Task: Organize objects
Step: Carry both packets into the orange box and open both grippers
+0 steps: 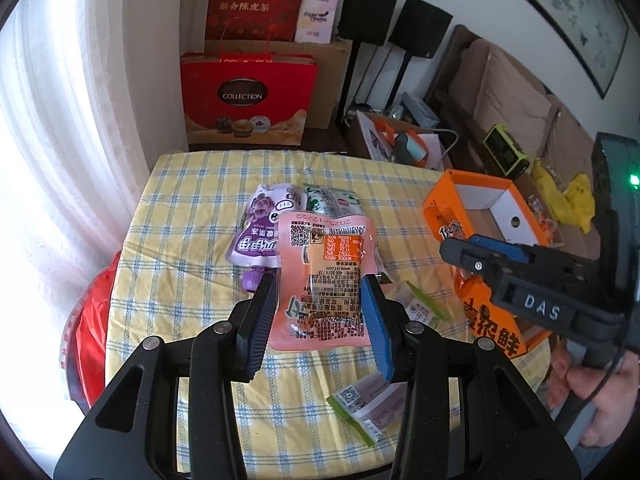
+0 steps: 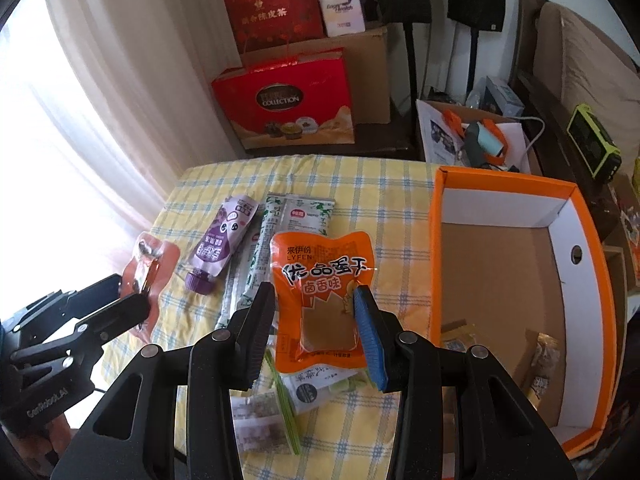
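Gripping snack packets, both tongs: left (image 1: 320, 312) pink (image 1: 320, 276), right (image 2: 318, 332) orange (image 2: 322, 296).

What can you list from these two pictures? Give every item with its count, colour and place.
Checked tablecloth: one, yellow and blue, covering the table.
Spouted pouch: one, purple, far left on the cloth.
Long sachets: at least two, green and white, beside the pouch.
Green-edged packets: two, pale, at the near edge of the cloth.
Open box: one, orange outside and white inside, right of the cloth, with a few packets in it.
Gift boxes: two, red, behind the table.
Pink packet: one, held in the left gripper.
Orange packet: one, held in the right gripper.
Left gripper: black, closed on the pink packet.
Right gripper: black, closed on the orange packet.
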Demonstrator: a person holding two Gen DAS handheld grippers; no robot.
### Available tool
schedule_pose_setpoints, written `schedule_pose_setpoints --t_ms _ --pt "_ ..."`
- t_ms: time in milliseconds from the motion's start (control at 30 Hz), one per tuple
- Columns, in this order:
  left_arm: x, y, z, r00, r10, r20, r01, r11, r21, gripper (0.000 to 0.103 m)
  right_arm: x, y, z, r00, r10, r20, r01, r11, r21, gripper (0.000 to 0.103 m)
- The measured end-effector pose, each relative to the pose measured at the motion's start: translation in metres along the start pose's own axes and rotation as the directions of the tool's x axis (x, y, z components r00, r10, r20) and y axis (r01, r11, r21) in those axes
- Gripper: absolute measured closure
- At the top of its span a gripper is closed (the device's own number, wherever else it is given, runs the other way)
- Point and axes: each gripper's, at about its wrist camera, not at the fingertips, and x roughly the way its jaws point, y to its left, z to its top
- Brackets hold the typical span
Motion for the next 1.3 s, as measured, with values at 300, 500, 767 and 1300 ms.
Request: schedule_pose_setpoints --t_ms 300,500,767,1300 --pt "0.002 -0.017 0.007 1.0 -0.015 -0.002 0.015 1.0 -0.001 0.063 -0.023 -0.003 -0.009 0.999 -0.021 0.049 0.022 1.0 -0.009 0.062" --pt "0.005 -0.041 0.012 1.0 -0.028 0.001 0.028 0.999 0.024 0.063 -0.037 -0.015 -0.017 0.997 -0.047 0.064 0.048 0.999 -0.005 0.062" --pt "0.013 -0.078 0.012 0.999 -0.043 -0.008 0.043 0.997 0.066 0.063 -0.056 -0.047 -0.024 0.994 -0.077 0.083 0.074 0.997 0.037 0.062" --pt "0.032 -0.15 0.005 0.995 -0.088 -0.038 0.092 0.986 0.14 0.063 -0.081 -0.097 -0.037 0.987 -0.126 0.095 0.116 0.988 0.101 0.062"
